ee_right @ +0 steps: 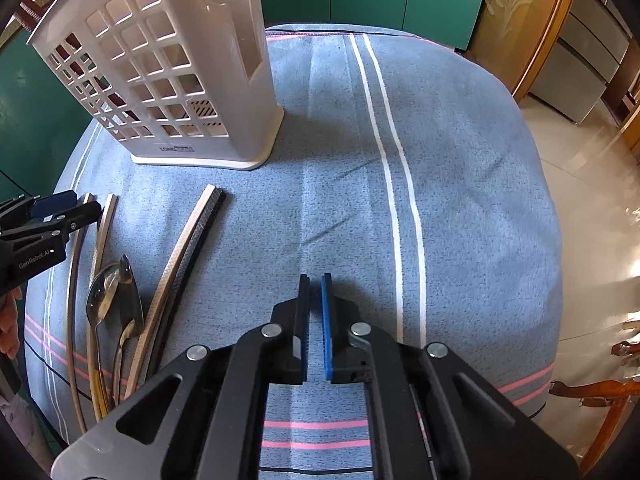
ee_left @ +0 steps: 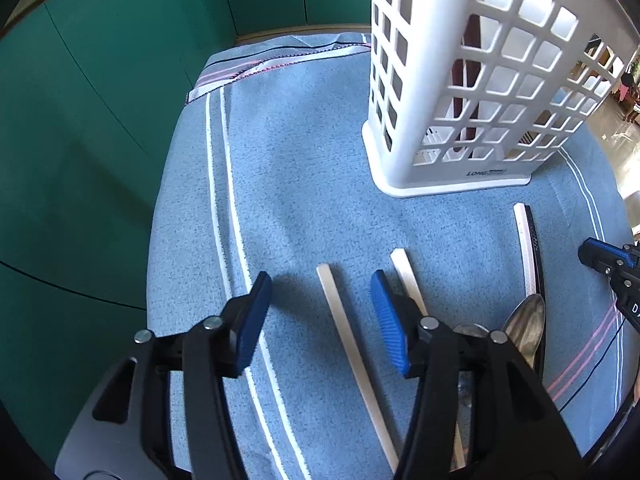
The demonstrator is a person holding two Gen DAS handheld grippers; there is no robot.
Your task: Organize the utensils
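**Tongs over cloth-covered table**

Left tongs (ee_left: 320, 312) gape wide above a white chopstick (ee_left: 352, 356); right tongs (ee_right: 316, 320) nearly closed, empty. Spoons (ee_right: 108, 296) lie on the blue striped cloth (ee_right: 460, 200). White basket (ee_right: 168, 64) stands upright. Green cabinets (ee_left: 100, 100) behind.

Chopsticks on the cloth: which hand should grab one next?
Probably the left. Its tool is open right over a white chopstick. The right tool is nearly shut over bare cloth, away from the chopsticks.
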